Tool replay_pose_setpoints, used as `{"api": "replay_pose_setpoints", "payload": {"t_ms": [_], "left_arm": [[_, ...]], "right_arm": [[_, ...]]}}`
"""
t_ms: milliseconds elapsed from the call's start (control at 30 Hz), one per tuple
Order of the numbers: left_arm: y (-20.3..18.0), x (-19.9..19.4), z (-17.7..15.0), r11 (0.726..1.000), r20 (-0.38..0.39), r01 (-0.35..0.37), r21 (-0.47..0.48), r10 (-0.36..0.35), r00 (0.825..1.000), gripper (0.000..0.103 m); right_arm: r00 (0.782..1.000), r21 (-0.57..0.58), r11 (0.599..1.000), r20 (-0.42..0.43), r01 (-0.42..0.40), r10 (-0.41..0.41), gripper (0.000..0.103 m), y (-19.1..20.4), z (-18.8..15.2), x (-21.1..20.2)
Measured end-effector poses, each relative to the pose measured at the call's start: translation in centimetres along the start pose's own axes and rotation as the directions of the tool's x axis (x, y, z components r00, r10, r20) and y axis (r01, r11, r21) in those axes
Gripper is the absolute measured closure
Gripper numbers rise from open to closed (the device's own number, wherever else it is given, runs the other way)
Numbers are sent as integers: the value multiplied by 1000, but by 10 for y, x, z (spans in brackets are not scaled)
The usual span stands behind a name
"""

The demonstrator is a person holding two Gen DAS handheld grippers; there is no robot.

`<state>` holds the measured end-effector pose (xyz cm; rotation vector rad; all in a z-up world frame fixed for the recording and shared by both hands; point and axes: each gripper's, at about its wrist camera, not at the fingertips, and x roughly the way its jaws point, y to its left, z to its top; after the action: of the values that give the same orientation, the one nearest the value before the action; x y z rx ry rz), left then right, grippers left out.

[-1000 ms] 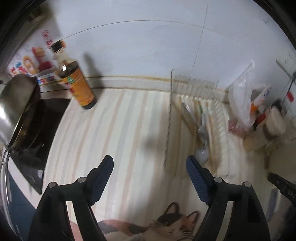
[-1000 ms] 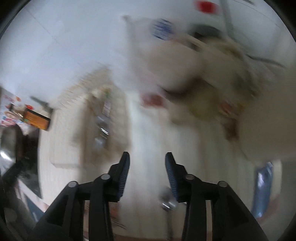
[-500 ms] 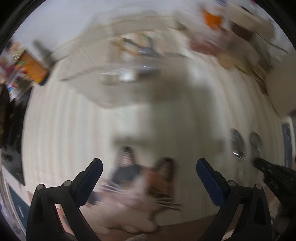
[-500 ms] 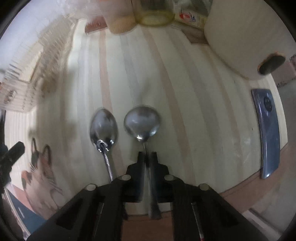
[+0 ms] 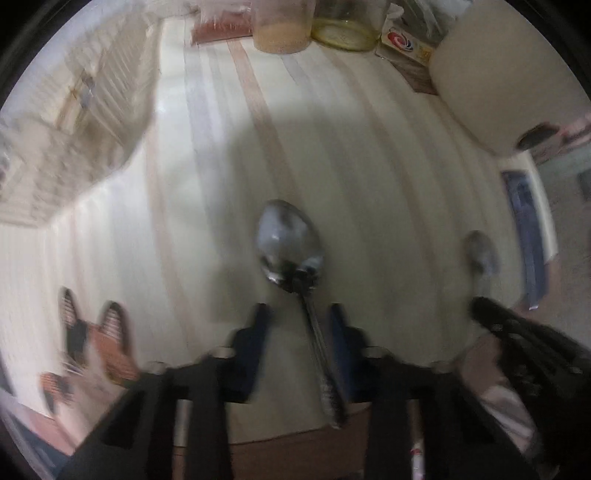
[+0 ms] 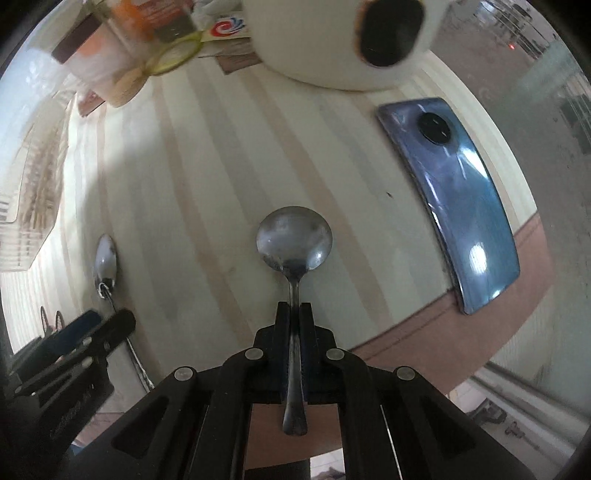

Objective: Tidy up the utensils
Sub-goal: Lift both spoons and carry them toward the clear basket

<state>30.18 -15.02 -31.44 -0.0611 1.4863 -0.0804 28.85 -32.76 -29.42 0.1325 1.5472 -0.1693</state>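
A striped countertop (image 6: 207, 206) fills both views, and a large cream-coloured pot (image 6: 332, 40) is seen far ahead of the right fingers, slightly to their right. A clear ribbed utensil tray (image 5: 74, 122) lies well ahead and to the left of the left fingers, its contents too blurred to be told apart. A blue smartphone (image 6: 454, 192) lies face down ahead and to the right of the right fingers, near the counter edge. Jars and packets (image 5: 284, 26) are crowded at the far end of the counter, and a cat picture (image 5: 92, 343) is printed on the surface just left of the left fingers. Nothing is seen between either gripper and its spoon. The round-bowled spoon (image 6: 294, 240) is clamped by its handle between the closed fingers of the right gripper (image 6: 294, 314), its bowl pointing straight ahead. The oval spoon (image 5: 290, 245) lies on the counter with its handle running between the parted fingers of the left gripper (image 5: 299, 332), nearer the right finger; contact cannot be told through the blur. Half a second earlier the left fingers were spread far wider over the cat picture with both spoons off to their right, whereas the right fingers were already closed on the round spoon.
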Motion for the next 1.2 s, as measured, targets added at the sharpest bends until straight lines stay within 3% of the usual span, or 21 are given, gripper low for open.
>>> {"api": "replay_pose_setpoints", "payload": {"t_ms": [33, 300, 633, 833, 1000, 1200], "left_arm": [[1, 0, 0, 1000, 5, -1, 4, 1, 1000, 98], [48, -5, -21, 999, 18, -38, -24, 39, 999, 99], [147, -16, -63, 976, 9, -117, -186, 121, 993, 101], [177, -15, -78, 959, 3, -103, -262, 108, 994, 100], [195, -9, -84, 952, -4, -86, -294, 88, 996, 97], [194, -6, -84, 947, -6, -76, -311, 79, 997, 97]], "right_arm": [[1000, 0, 1000, -1, 1, -1, 98, 1, -2, -1], [1000, -22, 999, -3, -24, 24, 98, 27, -1, -10], [993, -224, 967, -54, -119, 109, 98, 144, -26, -21], [994, -333, 937, -75, -101, 81, 98, 192, -46, -17], [997, -376, 924, -67, -64, 41, 98, 210, -53, -15], [996, -383, 922, -85, -61, 30, 98, 196, -49, -21]]}}
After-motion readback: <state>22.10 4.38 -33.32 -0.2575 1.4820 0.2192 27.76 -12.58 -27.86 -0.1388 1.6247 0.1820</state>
